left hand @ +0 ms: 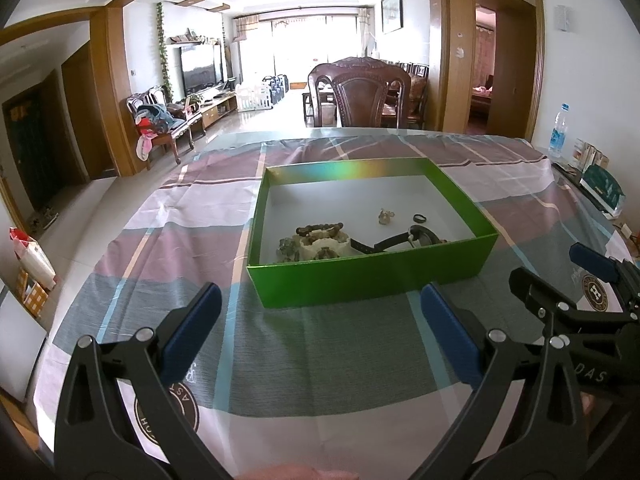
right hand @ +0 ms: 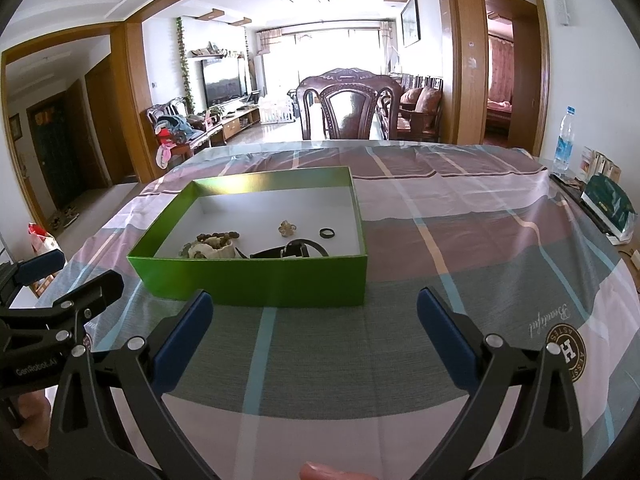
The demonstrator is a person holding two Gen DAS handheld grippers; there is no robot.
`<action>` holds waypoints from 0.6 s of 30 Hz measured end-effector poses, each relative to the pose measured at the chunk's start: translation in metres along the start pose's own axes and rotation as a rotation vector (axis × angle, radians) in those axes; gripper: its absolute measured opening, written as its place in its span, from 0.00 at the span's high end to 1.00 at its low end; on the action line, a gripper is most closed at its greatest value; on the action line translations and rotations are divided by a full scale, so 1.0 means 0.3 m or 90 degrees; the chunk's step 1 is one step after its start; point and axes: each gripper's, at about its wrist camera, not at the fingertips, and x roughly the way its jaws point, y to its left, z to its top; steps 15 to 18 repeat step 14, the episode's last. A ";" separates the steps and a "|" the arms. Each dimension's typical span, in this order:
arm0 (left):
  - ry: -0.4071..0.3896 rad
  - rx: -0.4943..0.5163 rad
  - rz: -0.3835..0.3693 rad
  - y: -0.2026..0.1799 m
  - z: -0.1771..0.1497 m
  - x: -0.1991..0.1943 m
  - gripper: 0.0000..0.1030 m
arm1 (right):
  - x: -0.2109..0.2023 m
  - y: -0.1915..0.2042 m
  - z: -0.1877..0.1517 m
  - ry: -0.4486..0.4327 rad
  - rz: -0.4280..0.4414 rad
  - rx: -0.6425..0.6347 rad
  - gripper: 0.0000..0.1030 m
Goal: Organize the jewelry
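Observation:
A green box (left hand: 360, 280) (right hand: 256, 276) with a white floor stands on the checked tablecloth. Inside lie a brown bead bracelet (left hand: 320, 227) (right hand: 218, 236), a pale chunky bracelet (left hand: 322, 246) (right hand: 214, 250), a black watch (left hand: 404, 238) (right hand: 290, 250), a small flower-shaped piece (left hand: 385, 216) (right hand: 287, 228) and a dark ring (left hand: 419, 218) (right hand: 327, 233). My left gripper (left hand: 320, 304) is open and empty, just in front of the box's near wall. My right gripper (right hand: 314, 308) is open and empty, at the box's near right corner. Each gripper shows at the edge of the other's view.
A plastic water bottle (left hand: 559, 130) (right hand: 564, 138), a teal bag (left hand: 604, 194) (right hand: 612, 204) and small cartons stand at the table's right edge. A dark wooden chair (left hand: 358, 94) (right hand: 348, 104) stands behind the far edge. The tablecloth (left hand: 280, 360) covers the table.

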 end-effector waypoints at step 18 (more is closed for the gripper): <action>0.052 -0.002 -0.017 0.000 -0.043 0.083 0.04 | 0.089 -0.019 -0.048 0.083 0.005 -0.002 0.03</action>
